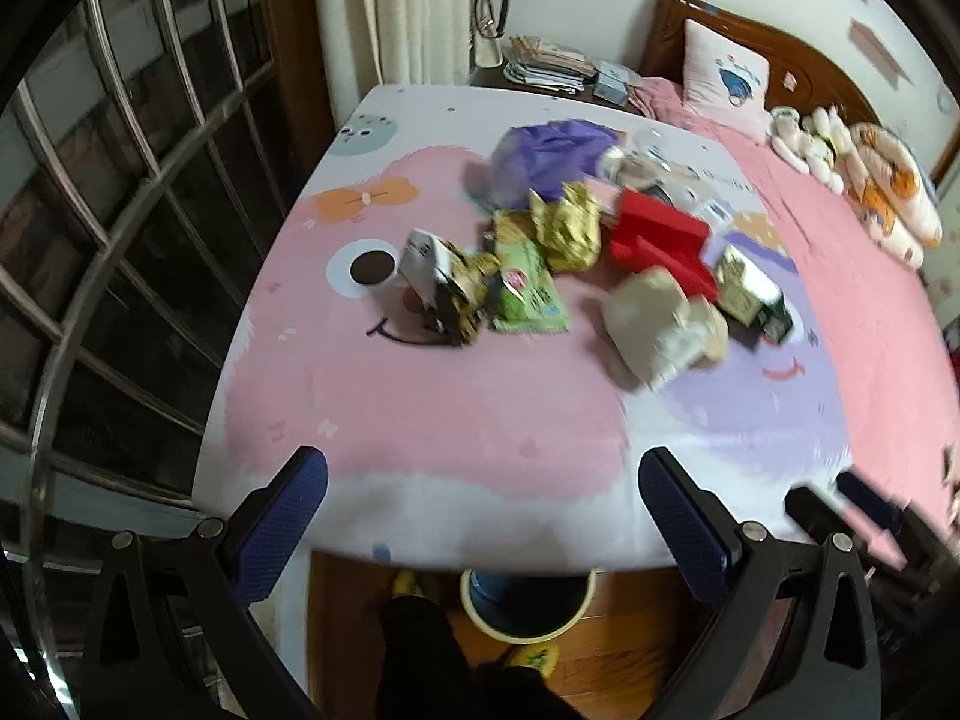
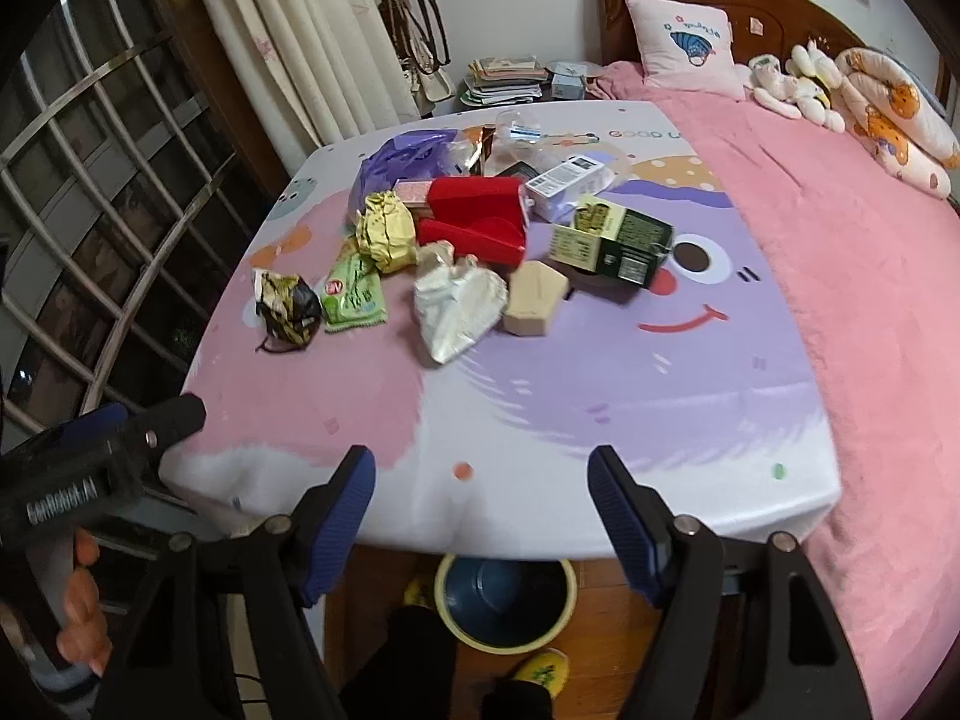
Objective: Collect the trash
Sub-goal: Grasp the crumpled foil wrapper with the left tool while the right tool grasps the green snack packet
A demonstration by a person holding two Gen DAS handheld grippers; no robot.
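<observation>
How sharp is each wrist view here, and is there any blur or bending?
Left wrist: motion blur smears the trash pile; the window bars bow from the fisheye. Right wrist: sharper, the red box crisp, the edges equally bent.

Black tongs [image 2: 481, 501], blue ribbed pads [image 2: 339, 525]
</observation>
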